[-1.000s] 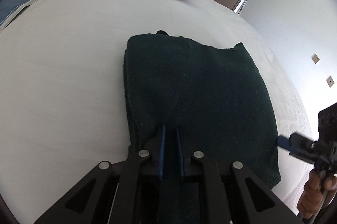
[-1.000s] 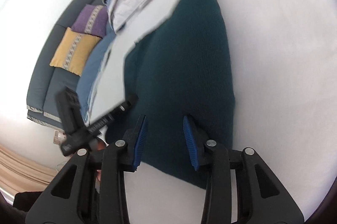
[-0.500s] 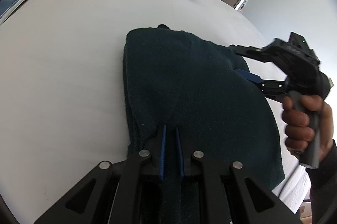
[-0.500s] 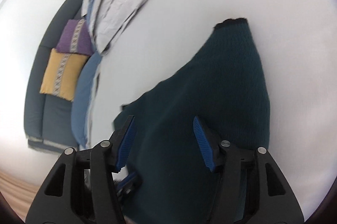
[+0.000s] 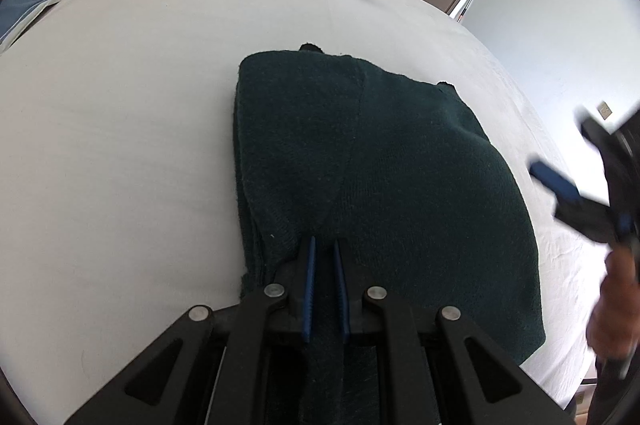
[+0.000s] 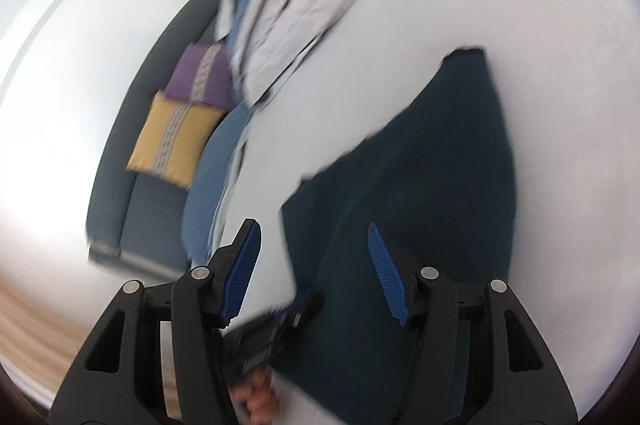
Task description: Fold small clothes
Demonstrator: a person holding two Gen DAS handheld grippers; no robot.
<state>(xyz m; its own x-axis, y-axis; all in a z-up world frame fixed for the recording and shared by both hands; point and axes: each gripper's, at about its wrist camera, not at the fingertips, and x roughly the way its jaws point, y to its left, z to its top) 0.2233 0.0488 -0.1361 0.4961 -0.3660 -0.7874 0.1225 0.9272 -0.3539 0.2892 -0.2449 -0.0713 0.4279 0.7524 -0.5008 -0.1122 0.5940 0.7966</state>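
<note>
Bed (image 5: 120,145) holds sweater (image 5: 380,165); sofa (image 6: 132,185) (right view only).

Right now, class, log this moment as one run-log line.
left claw: shut on dark green garment | right claw: open, holding nothing, blurred | garment: folded on white bed

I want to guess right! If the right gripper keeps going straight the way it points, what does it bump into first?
Probably the dark green garment. The open right gripper aims at its near left edge, so it might meet the white bed sheet instead; depth is unclear.
</note>
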